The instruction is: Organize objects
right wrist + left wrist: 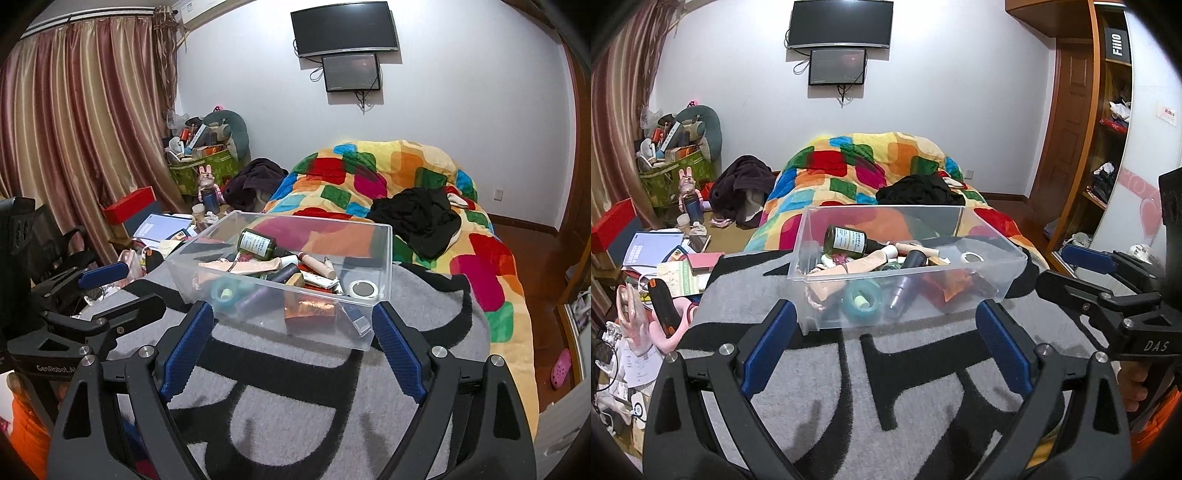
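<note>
Clutter fills the clear plastic bin (997,254) on the grey and black blanket (923,369): a green bottle (849,240) lying at its back, a teal tape roll (862,297) at its front wall. Left gripper (884,347) and right gripper (291,345) hover just short of the bin's near wall, both with jaws spread wide and holding nothing

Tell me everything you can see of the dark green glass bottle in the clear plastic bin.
The dark green glass bottle lies on its side on top of the clutter in the clear plastic bin, toward the far left corner. It has a round body with a pale printed label, narrowing to a dark neck that points right. It rests on beige items beneath. Neither gripper touches it.
</note>
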The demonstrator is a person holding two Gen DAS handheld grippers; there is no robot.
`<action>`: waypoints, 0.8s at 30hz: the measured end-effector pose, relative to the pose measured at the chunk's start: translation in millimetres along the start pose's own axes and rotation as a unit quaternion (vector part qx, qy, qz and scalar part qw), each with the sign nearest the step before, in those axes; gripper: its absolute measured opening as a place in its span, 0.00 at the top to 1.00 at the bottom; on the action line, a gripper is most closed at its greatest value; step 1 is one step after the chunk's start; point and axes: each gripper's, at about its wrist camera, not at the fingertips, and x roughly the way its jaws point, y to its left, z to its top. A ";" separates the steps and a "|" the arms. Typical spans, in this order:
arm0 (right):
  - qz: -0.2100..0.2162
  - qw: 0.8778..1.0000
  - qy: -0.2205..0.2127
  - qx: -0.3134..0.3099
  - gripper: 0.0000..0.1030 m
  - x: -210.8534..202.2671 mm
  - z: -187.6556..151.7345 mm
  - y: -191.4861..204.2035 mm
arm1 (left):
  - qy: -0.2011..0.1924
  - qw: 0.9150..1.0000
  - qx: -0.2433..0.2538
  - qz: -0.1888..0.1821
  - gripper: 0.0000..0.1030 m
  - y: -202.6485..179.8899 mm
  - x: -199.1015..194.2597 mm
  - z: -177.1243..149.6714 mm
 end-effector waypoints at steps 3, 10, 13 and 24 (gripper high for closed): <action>0.000 1.000 0.004 0.000 0.17 3.0 -0.9 0.0 | 0.001 1.000 -0.002 -0.002 0.04 0.5 1.2 -1.0; 0.001 1.000 0.010 0.003 0.17 6.3 -3.5 -1.1 | 0.007 1.000 -0.003 -0.004 0.04 0.5 3.9 -2.4; 0.001 1.000 0.009 0.003 0.17 5.9 -4.1 -0.7 | 0.007 1.000 -0.003 -0.004 0.04 0.2 3.9 -2.3; 0.003 1.000 0.009 0.001 0.17 6.0 -4.9 1.3 | 0.005 1.000 -0.002 -0.006 0.04 -1.4 4.3 -3.2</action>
